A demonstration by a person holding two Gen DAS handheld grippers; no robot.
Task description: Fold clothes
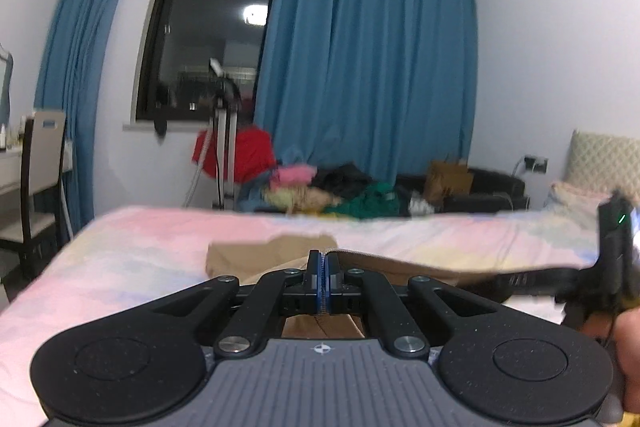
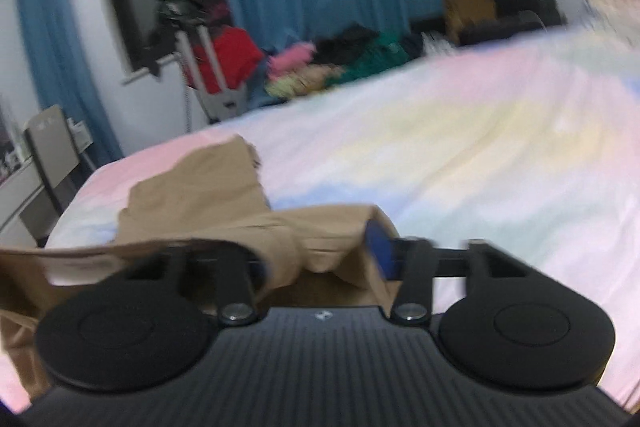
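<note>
A tan garment (image 1: 256, 253) lies partly on the pastel bed (image 1: 140, 239) and is lifted at its near edge. My left gripper (image 1: 323, 261) is shut on the garment's hem, which stretches right toward the right gripper's body (image 1: 616, 251). In the right wrist view the tan garment (image 2: 208, 195) drapes over my right gripper (image 2: 320, 251). Its blue right pad (image 2: 378, 247) shows with cloth against it; the left finger is hidden under fabric, so its closure is unclear. The view is blurred.
A pile of coloured clothes (image 1: 320, 187) lies beyond the bed's far edge under blue curtains (image 1: 368, 59). A stand with a red garment (image 1: 236, 151) is beside it. A chair and desk (image 1: 36, 179) stand at the left. A pillow (image 1: 604, 155) is at the far right.
</note>
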